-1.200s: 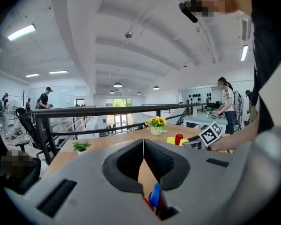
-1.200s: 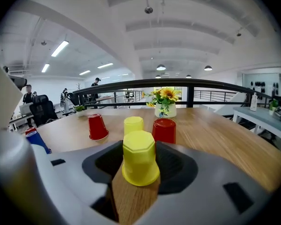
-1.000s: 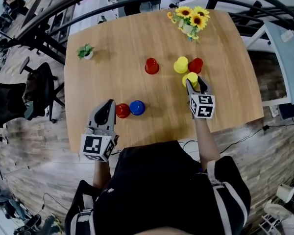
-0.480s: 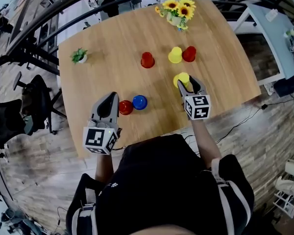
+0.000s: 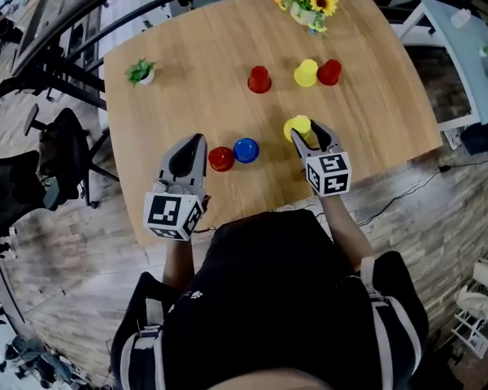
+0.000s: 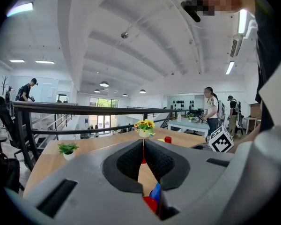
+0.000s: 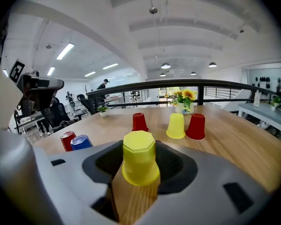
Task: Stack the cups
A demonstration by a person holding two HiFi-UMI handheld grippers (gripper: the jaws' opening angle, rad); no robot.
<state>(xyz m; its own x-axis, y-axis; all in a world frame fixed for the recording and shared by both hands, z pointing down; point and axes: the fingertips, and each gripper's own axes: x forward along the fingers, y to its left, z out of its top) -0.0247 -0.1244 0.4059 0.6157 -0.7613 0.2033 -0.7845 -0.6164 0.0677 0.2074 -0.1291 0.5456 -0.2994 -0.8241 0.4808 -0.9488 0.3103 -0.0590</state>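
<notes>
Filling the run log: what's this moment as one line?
right tool: shut on upside-down yellow plastic cup | left tool: shut, empty | red plastic cup, blue plastic cup: side by side on wooden table

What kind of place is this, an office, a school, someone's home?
Probably an open-plan office or lab. A black railing runs behind the wooden table, an office chair stands beside it, and strip lights line a high white ceiling, with other people standing beyond.
</notes>
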